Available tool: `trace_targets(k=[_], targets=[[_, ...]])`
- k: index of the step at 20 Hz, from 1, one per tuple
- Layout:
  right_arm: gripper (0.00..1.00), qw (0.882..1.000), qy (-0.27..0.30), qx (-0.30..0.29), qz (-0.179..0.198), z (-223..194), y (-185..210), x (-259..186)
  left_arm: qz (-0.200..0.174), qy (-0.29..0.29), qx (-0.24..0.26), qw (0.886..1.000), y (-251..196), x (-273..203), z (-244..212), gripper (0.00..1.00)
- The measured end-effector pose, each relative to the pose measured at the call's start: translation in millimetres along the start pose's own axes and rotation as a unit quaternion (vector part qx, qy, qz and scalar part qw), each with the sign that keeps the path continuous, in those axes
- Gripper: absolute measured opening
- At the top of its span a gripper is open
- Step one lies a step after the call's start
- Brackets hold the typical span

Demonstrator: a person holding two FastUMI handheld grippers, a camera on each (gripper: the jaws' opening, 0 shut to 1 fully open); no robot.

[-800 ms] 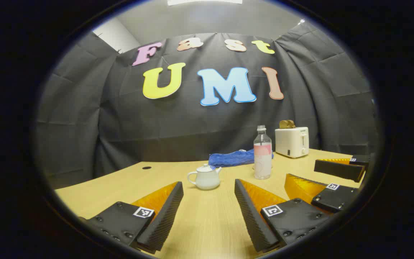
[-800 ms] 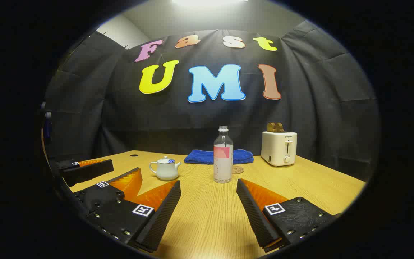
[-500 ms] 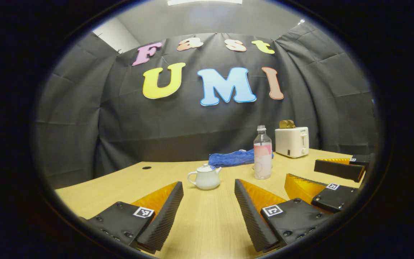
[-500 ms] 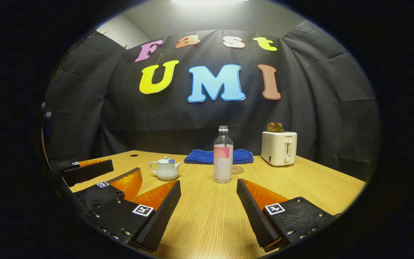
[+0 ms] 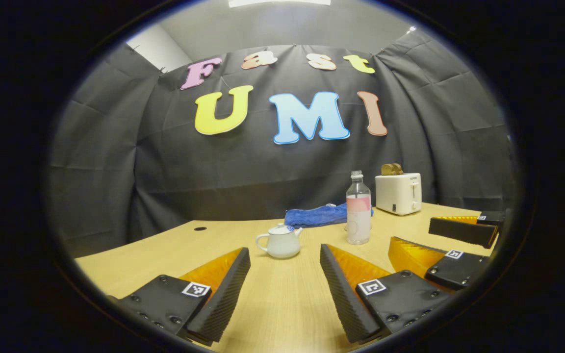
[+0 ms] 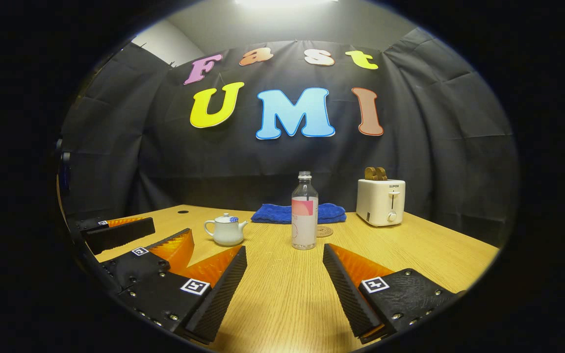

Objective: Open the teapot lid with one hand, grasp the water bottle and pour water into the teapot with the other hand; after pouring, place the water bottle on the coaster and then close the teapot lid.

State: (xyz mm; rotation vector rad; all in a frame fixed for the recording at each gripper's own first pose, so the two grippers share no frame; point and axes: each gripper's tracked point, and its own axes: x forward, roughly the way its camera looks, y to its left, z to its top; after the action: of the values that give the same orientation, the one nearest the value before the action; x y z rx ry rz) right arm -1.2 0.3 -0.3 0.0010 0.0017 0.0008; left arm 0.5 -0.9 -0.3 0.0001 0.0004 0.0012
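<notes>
Teapot (image 5: pixel 280 241), lid (image 5: pixel 279 228) on, stands on the worktop (image 5: pixel 282 304) just beyond the left hand-held gripper (image 5: pixel 285 282), whose fingers are spread apart with nothing between them. The right hand-held gripper (image 6: pixel 285 279) likewise has its fingers apart, low over the worktop, nothing held. Beyond it the water bottle (image 6: pixel 304 211) stands upright, right of the teapot. The coaster (image 6: pixel 324 231) lies just behind the bottle. Farther back: a blue towel (image 6: pixel 292 213) and a white toaster (image 6: pixel 380 202), right.
</notes>
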Motion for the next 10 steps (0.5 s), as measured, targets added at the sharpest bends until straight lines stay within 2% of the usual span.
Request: trace_targets(k=[8,10], targets=[[0.96,1.0,0.002,0.0,0.009,-0.7,1.4,0.6,-0.013,0.0,-0.003,1.0,-3.1,1.0,0.0,0.96],[0.96,1.0,0.003,0.0,-0.005,-1.5,-2.3,1.6,-0.025,-0.003,-0.005,1.0,-7.2,1.4,0.7,0.96]])
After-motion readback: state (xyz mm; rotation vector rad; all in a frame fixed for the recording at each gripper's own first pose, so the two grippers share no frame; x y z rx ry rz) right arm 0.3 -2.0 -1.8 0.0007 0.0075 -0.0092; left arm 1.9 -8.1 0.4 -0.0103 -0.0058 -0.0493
